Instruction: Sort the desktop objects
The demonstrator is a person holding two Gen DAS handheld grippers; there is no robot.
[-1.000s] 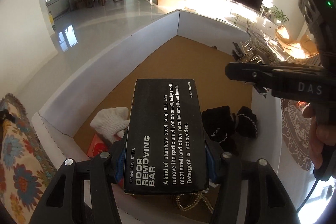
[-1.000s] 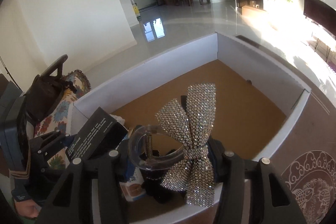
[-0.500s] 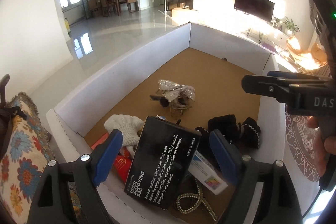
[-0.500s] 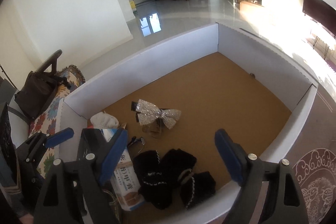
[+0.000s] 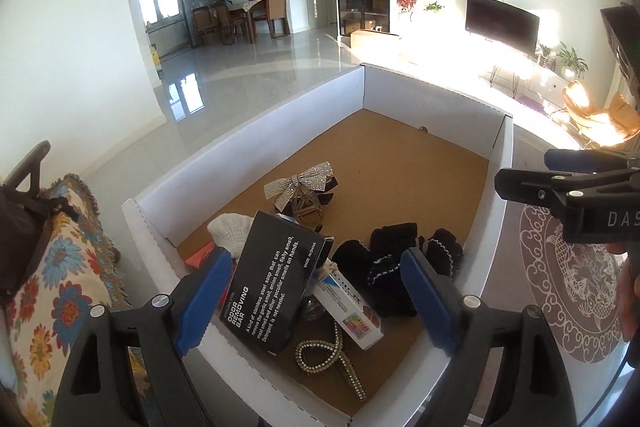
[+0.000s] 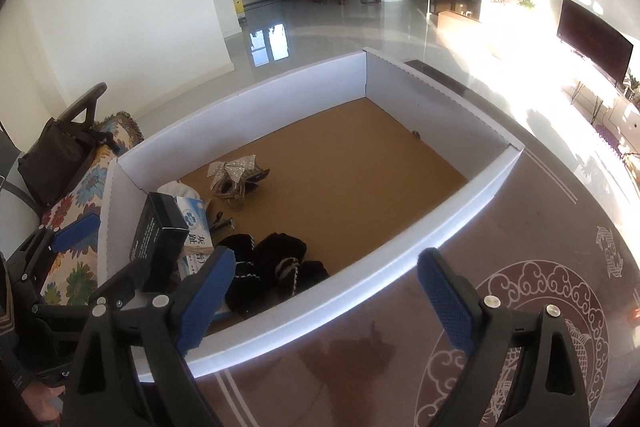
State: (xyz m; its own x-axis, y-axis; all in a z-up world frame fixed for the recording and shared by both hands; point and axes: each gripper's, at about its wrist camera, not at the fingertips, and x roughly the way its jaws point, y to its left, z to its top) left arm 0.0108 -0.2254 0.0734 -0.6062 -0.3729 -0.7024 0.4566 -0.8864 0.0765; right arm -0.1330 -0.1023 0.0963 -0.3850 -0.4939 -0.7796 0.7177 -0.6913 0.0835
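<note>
Left gripper, left wrist view: left gripper (image 5: 316, 301) stood with its blue pads (image 5: 204, 297) spread wide and nothing pinched between them.
Black box: the "Odor Removing Bar" box (image 5: 274, 279) lay free, tilted on the heap at the near end of the white cardboard box (image 5: 248, 147), seen between the pads but touched by neither.
Heap around it: white-and-blue carton (image 5: 348, 311) under the black box's right edge, rhinestone hair clip (image 5: 332, 359) in front, black knitted pieces (image 5: 396, 263) to the right, white knitted item (image 5: 230, 229) behind.
Bow: silver rhinestone bow clip (image 5: 300, 183) sat alone further in on the brown floor of the box.
Right gripper, right wrist view: right gripper (image 6: 320, 295) had its jaws opening, pads (image 6: 444, 297) far apart, empty; it hung over the near wall of the cardboard box (image 6: 360, 291), above the patterned brown tabletop (image 6: 520, 267).
Bow here: the bow clip (image 6: 234, 167) rested on the box floor, well apart from this gripper.
Left gripper here: visible at the left edge (image 6: 64, 239), beside the black box (image 6: 160, 227).
Step in hand: by my reading, both drop-offs were done, with both tools clear of the box.
Next move: likely a fresh object from outside the box; none showed in either view, so each tool would need to swing away and search first.
</note>
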